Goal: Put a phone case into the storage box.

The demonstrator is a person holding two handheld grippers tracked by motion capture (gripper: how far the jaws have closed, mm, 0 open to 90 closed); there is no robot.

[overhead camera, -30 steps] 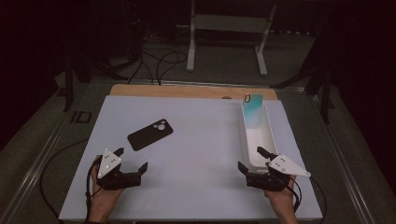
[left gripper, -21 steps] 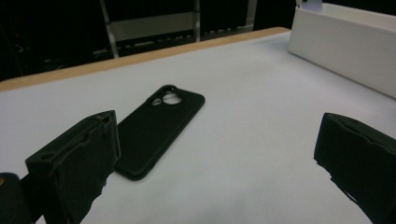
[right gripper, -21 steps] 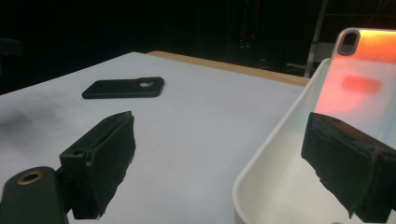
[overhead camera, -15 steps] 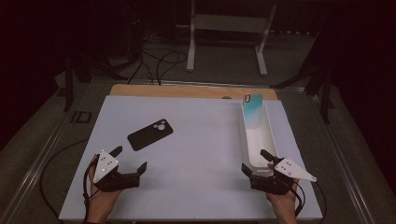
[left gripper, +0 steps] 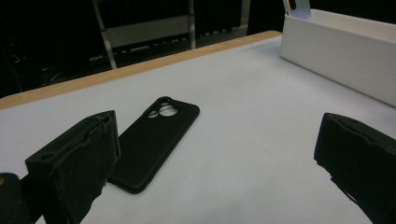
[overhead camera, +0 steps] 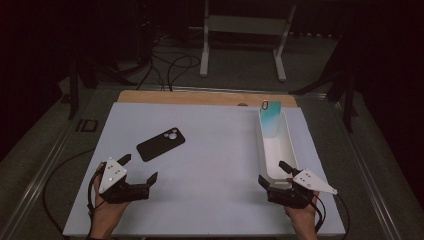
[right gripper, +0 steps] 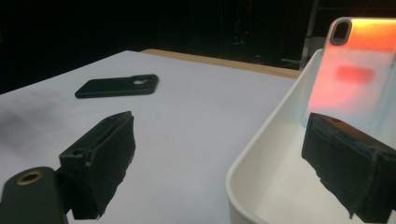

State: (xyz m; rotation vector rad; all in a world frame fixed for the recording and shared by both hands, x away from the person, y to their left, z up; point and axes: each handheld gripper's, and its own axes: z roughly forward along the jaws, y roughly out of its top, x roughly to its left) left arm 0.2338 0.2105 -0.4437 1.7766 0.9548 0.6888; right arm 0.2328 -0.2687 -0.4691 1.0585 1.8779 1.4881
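Black phone case point(overhead camera: 161, 144), lying flat and camera-cutout up on the white table surface point(overhead camera: 215, 150), left of centre and well apart from the white bin point(overhead camera: 287, 145) at the right. The left gripper point(overhead camera: 137, 167) rests low on the table just beside the case's near end, jaws spread wide and empty; in the left gripper view the case point(left gripper: 154, 140) lies between the two jaws and nearer the left one, an alignment that suits a straight push forward to close on it across its width. The right gripper point(overhead camera: 272, 174), likewise released and holding nothing, sits at the near end of the bin with one jaw over the rim (the other outside it), probably to steady or receive. A second case, pale with a teal-to-orange tint point(right gripper: 355, 70), leans upright against the far wall of the bin point(right gripper: 261, 154), which suggests the bin is the collecting place and that the black case is judged next to go in. No grasp has yet been made.
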